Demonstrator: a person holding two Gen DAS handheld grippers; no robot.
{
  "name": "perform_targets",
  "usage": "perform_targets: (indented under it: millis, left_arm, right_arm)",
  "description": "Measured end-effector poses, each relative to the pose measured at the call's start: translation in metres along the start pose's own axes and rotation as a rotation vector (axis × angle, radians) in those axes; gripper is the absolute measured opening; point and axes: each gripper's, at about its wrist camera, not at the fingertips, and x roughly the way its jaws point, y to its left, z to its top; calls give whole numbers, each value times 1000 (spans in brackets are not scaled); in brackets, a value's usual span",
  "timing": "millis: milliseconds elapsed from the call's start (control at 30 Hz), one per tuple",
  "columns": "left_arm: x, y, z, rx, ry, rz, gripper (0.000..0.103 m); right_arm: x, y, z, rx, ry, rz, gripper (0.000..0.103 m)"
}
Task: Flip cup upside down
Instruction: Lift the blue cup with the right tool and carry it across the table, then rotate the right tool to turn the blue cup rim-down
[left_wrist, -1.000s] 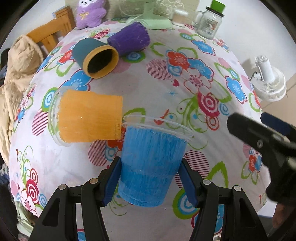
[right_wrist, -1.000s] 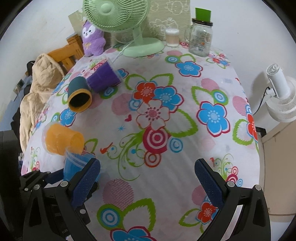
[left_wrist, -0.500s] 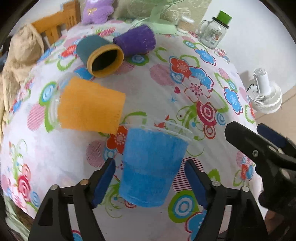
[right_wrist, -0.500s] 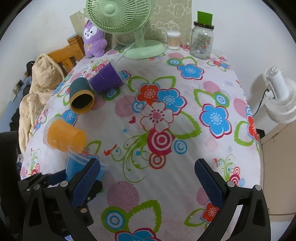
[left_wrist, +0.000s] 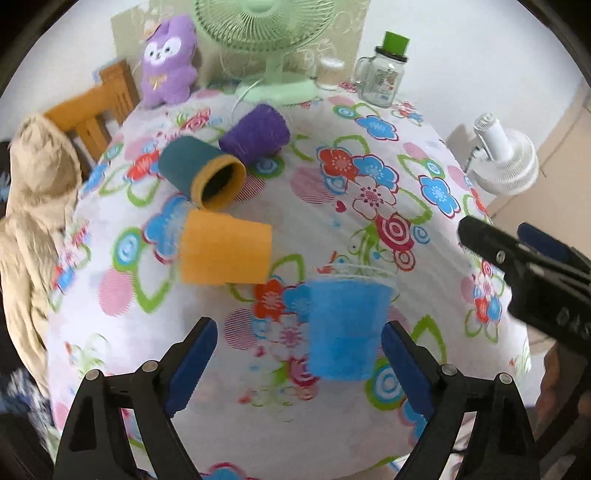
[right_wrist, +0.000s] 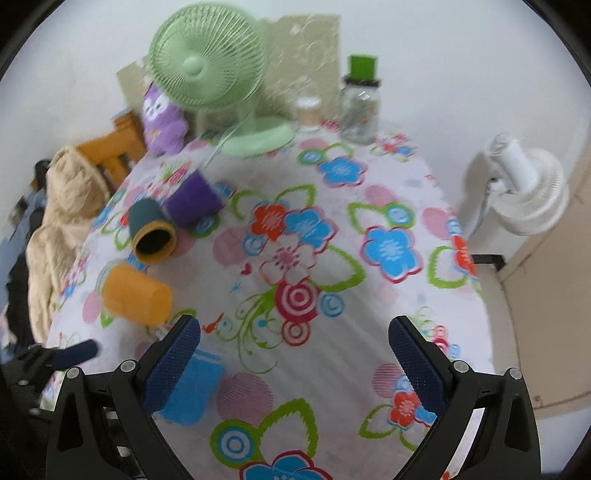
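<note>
A blue cup (left_wrist: 345, 326) stands on the flowered tablecloth, its clear rim on top and wider than its base. My left gripper (left_wrist: 299, 363) is open and empty; the cup sits between its fingers, close to the right one, apart from both. In the right wrist view the blue cup (right_wrist: 192, 387) is low at the left, partly behind the left finger of my right gripper (right_wrist: 295, 358), which is open and empty. An orange cup (left_wrist: 225, 251), a teal cup (left_wrist: 201, 171) and a purple cup (left_wrist: 255, 134) lie on their sides farther back.
A green desk fan (right_wrist: 214, 81), a purple plush toy (left_wrist: 168, 70), a glass jar with a green lid (left_wrist: 384, 74) and a small jar stand at the back. A wooden chair (left_wrist: 99, 107) with a beige coat (left_wrist: 33, 192) is left. A white fan (right_wrist: 524, 192) stands right.
My left gripper has opened wide, let go of the blue cup and pulled back and up. The cup stays standing on the cloth. The right gripper has drifted back slightly.
</note>
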Motion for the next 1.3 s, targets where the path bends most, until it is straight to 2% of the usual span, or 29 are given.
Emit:
perform_targets:
  millis: [167,400,533,700,1000,1200,1300]
  left_arm:
    - [-8,26,-1,75,4,-58,92]
    - [-10,53,-9,238,7,-117,92]
    - [-3,66,-17,310,34,-126,92]
    - [14,75,-27,380,53,-119,92]
    - [36,65,-42,472,18,-137,92]
    - [48,60,-45,479,13,-156,92]
    - [52,59,-47,485,7,-154,92]
  right_arm:
    - [-19,11,-17,67,-101,-65,103]
    - [-43,44,-52,147,-244,-140,103]
    - [-40,64,-75,207,-252,-164,103]
    - [-21,85,-101,203,-251,-179,103]
    - [17,98,-148,166,-318,-281,98]
    - [28,98,-156,128,-355,-298,90]
    - [34,94,-157,135,-354,-291,82]
